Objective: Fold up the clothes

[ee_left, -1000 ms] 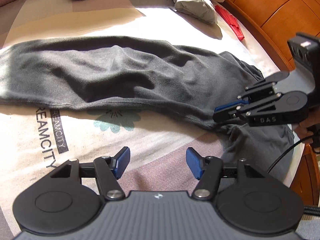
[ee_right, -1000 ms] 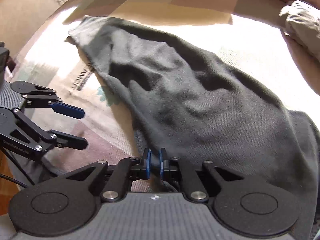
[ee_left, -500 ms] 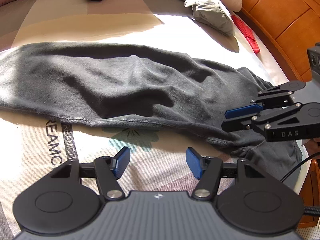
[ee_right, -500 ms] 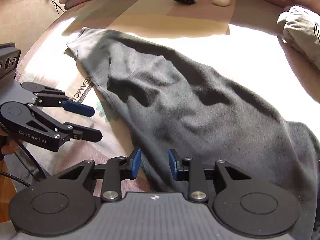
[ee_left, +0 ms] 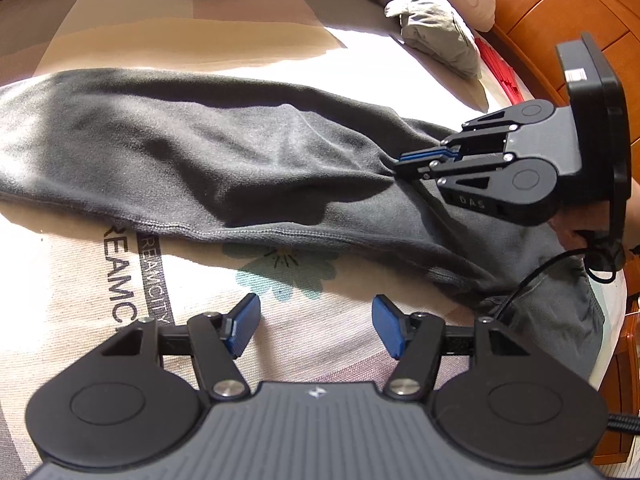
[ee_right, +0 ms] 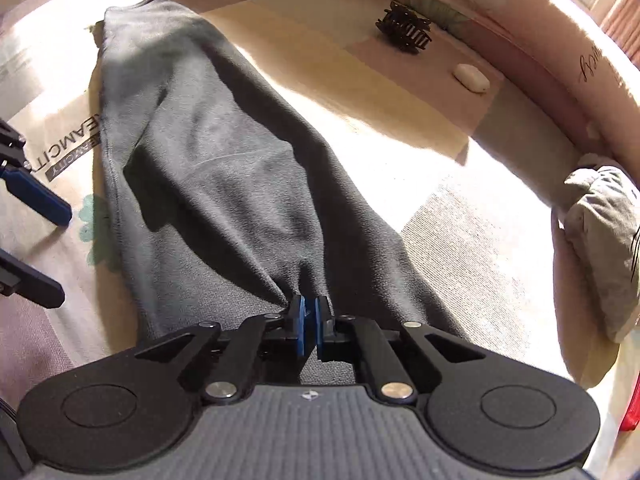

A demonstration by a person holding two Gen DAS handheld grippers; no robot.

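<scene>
Pressed almost together, the fingers of the right gripper point(ee_right: 310, 330) have just been closing and now pinch a raised ridge of the dark grey trousers point(ee_left: 224, 160), while the left gripper point(ee_left: 316, 328) is held spread over bare bedsheet point(ee_left: 72, 300) just near of the seam, with nothing between its pads. The trousers are laid lengthwise across the bed, wrinkled and partly sunlit. Being soft, limp and light, the cloth can be expected to sag and drag; it is best taken at the hem or waistband.

The dark trousers point(ee_left: 240, 160) run off the left wrist view's left edge. In the right wrist view the left tool point(ee_right: 32, 240) is cut by the frame, and the red object point(ee_right: 632, 408) is mostly cropped.
</scene>
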